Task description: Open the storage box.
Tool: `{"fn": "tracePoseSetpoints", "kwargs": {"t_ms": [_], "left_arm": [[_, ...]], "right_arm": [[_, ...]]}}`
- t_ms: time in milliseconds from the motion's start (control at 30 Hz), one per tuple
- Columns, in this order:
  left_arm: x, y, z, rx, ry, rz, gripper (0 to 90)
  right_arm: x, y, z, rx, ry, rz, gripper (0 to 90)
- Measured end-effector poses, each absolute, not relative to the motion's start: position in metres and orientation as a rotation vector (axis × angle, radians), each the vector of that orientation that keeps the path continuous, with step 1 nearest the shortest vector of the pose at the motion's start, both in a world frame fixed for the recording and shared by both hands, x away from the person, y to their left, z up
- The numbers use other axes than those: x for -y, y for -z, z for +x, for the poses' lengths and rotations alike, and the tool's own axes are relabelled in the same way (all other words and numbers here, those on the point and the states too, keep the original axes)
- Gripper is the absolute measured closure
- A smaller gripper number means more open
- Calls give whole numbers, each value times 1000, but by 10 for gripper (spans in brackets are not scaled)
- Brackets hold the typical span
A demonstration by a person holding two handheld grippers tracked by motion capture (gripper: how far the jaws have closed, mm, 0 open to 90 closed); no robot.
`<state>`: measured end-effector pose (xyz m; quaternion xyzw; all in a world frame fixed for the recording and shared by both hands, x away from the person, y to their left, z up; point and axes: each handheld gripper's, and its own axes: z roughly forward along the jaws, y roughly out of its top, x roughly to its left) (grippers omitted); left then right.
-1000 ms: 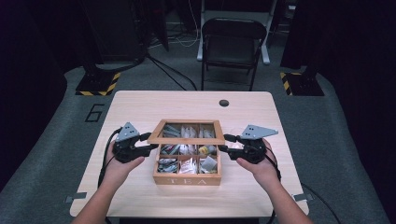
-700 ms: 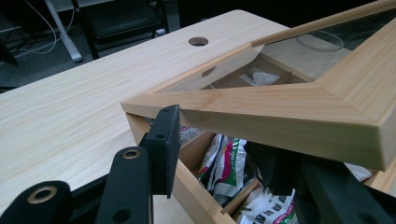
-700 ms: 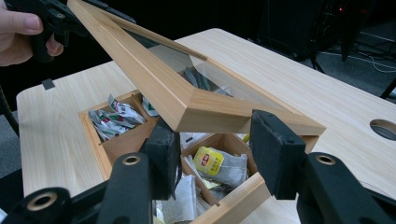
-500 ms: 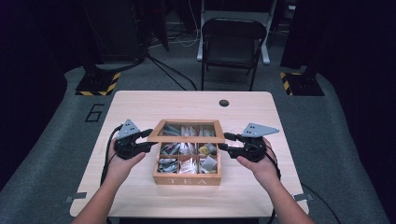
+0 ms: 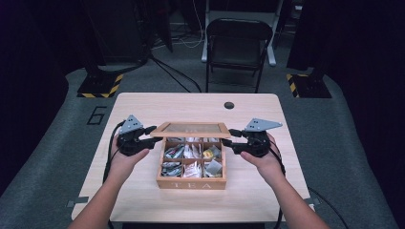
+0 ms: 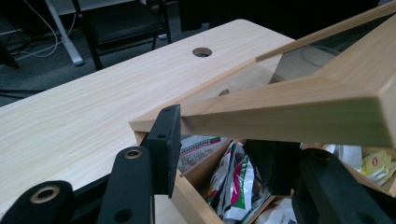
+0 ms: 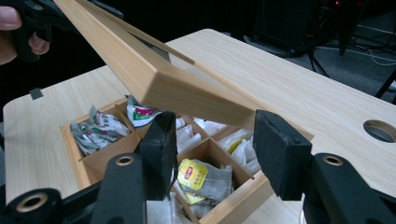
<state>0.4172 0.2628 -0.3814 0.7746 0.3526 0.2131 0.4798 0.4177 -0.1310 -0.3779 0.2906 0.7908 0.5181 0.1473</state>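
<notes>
A pale wood tabletop point(image 5: 143, 107) is seen from above, rounded at the corners, with a round cable hole point(image 5: 229, 105) near its far edge. It stands on grey carpet, where a "6" point(image 5: 97, 115) is marked just off the tabletop's left side. Two black stand bases edged with yellow-and-black hazard tape point(image 5: 100, 86) are parked at the far left and far right, a black folding chair point(image 5: 236, 45) is set behind the tabletop, and cables are trailed across the floor toward the dark back of the room, which is walled by black curtains.

In the middle of the tabletop a wooden tea box point(image 5: 192, 164) is placed, "TEA" lettered on its near wall, its compartments stuffed with tea bags point(image 5: 184, 151). Its glass-paned lid point(image 5: 193, 128) is raised at the front, tilted over the box.

The left tongs point(image 5: 154, 135) are clenched on the lid's left edge: in the left gripper view one pad point(image 6: 166, 144) is seen pressed against the wooden frame, with the other jaw tucked beneath it, and they have just been closing. The right tongs point(image 5: 229, 137) are at the lid's right corner, which is sat between the pads point(image 7: 280, 154) in the right gripper view, gaps visible on both sides, so nothing is gripped there; those jaws have just been opening.
</notes>
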Motion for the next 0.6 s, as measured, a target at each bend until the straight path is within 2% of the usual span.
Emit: {"fn": "tracePoseSetpoints", "kwargs": {"t_ms": [600], "left_arm": [[-262, 369, 431, -876, -506, 1870, 560]], "right_arm": [[123, 375, 447, -2263, -1425, 841, 490]]}}
